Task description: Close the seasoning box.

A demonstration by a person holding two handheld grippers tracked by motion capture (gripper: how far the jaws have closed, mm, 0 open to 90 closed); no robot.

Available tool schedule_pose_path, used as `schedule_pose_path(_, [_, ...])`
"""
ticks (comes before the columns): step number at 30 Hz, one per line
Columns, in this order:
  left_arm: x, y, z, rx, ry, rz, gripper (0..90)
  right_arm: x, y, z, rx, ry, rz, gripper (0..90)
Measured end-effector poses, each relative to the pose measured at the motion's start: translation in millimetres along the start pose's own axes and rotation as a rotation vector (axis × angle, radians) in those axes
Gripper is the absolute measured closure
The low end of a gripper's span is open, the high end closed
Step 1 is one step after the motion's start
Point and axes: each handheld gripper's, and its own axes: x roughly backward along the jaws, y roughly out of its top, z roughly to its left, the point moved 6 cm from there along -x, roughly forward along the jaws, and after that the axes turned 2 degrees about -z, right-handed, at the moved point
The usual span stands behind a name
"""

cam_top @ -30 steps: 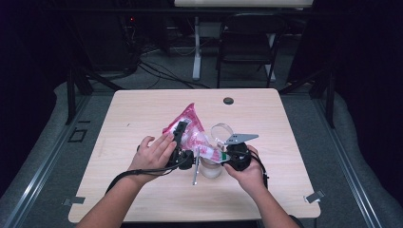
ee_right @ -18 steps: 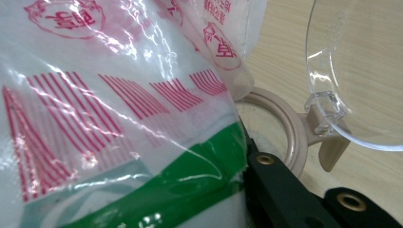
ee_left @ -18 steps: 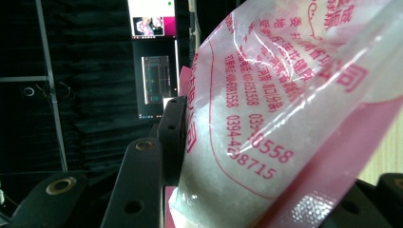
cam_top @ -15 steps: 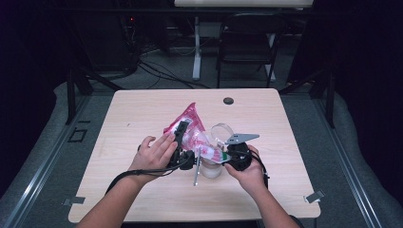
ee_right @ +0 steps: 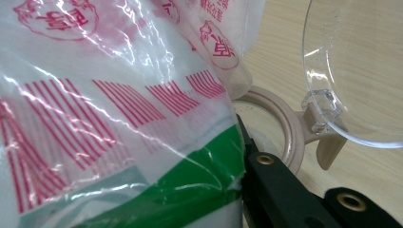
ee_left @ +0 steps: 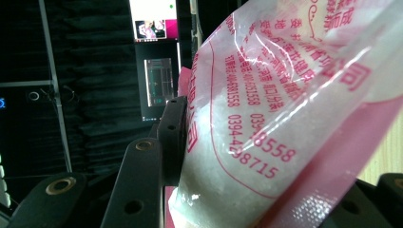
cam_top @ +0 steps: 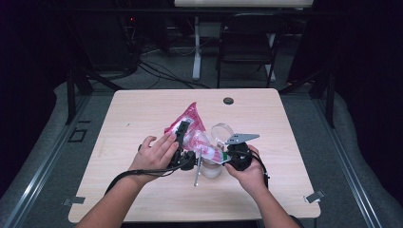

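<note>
1. Pink-printed plastic bag (cam_top: 190,124) of white granules is held tilted above the middle of the table (cam_top: 142,109), its lower end brought over a round container (cam_top: 211,167) whose clear hinged lid (cam_top: 221,132) is swung up and back, so that the opening is left free for pouring.

2. The bag is gripped at two places, presumably so that its weight is carried while its mouth is steered. The left gripper (cam_top: 183,137) is clamped on the bulging side of the bag, its jaws held partway apart by the thick, filled plastic; in the left gripper view the bag (ee_left: 285,104) is pressed against the black jaw.

3. The right gripper (cam_top: 223,159) is closed tight on the thin lower edge of the bag; in the right gripper view the bag (ee_right: 119,118) is seen pinched by the jaw just above the beige rim of the container (ee_right: 280,118), with the lid (ee_right: 361,71) standing open behind.

4. A thin metal utensil (cam_top: 197,168) is lying beside the container; whether it is a spoon cannot be told.

5. Whether granules are flowing cannot be told.
</note>
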Motion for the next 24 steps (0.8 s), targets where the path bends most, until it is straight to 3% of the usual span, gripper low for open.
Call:
schedule_pose_path(16, [0.2, 0.9, 3.4, -0.029, -0.001, -0.004, 63.3, -0.9, -0.5, 0.7, 0.003, 0.003, 0.006, 90.0])
schedule_pose_path(24, [-1.0, 2.0, 5.8, -0.034, -0.032, -0.005, 63.2, -0.9, -0.5, 0.1, 0.001, 0.000, 0.001, 90.0])
